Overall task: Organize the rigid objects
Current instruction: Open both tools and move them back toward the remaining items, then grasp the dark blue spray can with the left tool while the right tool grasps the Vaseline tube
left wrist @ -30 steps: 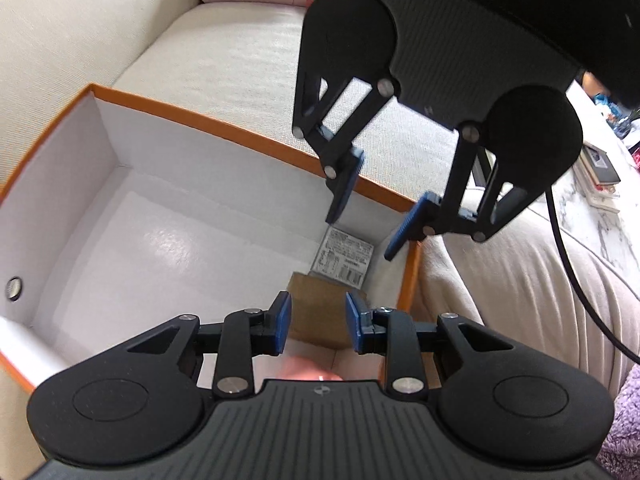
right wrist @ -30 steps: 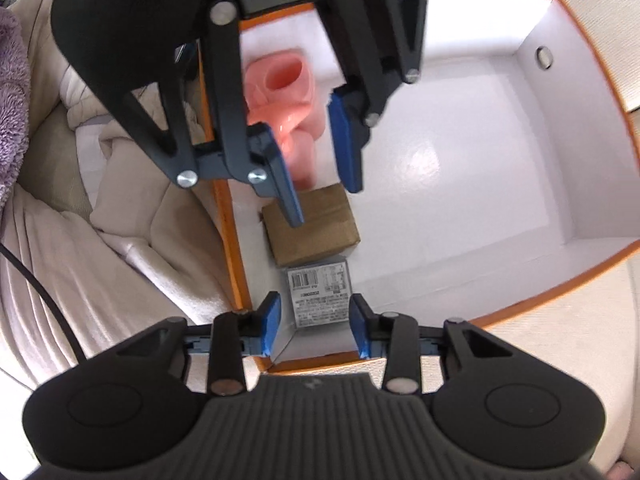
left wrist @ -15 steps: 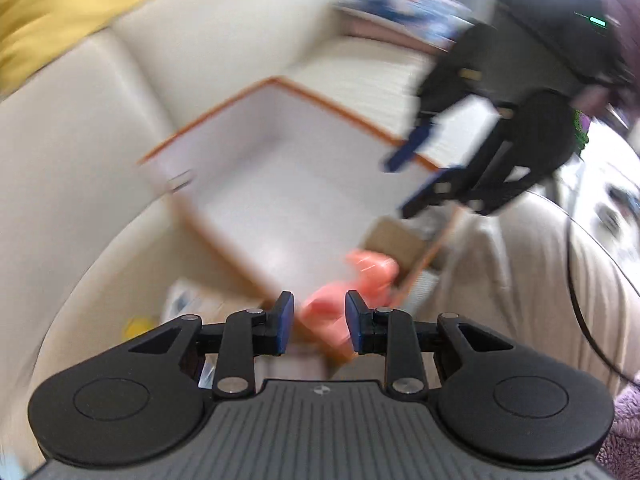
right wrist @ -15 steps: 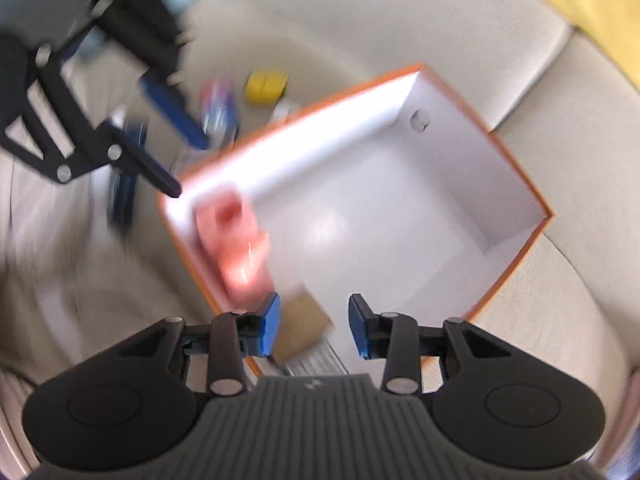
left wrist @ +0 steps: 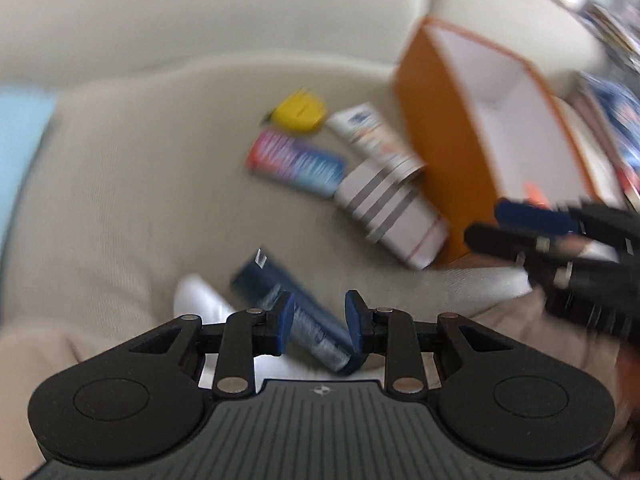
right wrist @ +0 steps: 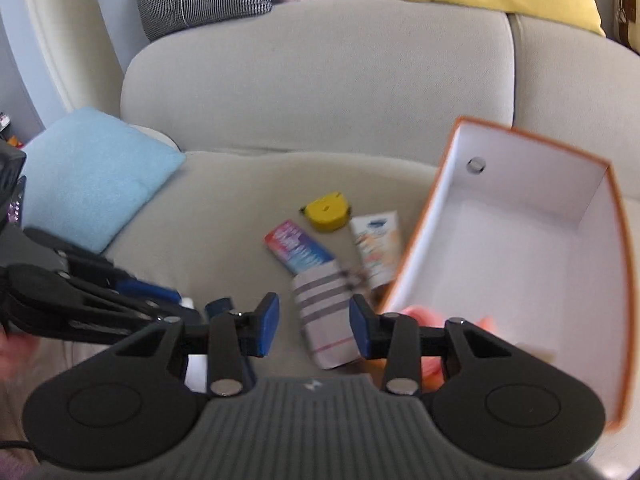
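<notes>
On sofa (right wrist: 224,208) | striped box (right wrist: 326,312) btwn yellow tape (right wrist: 326,213) & right gripper (right wrist: 314,326) | both grippers part-open, empty

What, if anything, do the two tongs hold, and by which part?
Nothing: the left tongs and the right tongs both stand open above the sofa.

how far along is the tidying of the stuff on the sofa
Partly done: a pink object already lies in the orange-edged white box. In hand: nothing; the left gripper and right gripper are both open and empty. Left on the beige sofa cushion: yellow tape measure, red-and-blue packet, white tube, grey-striped box, dark blue tube.
</notes>
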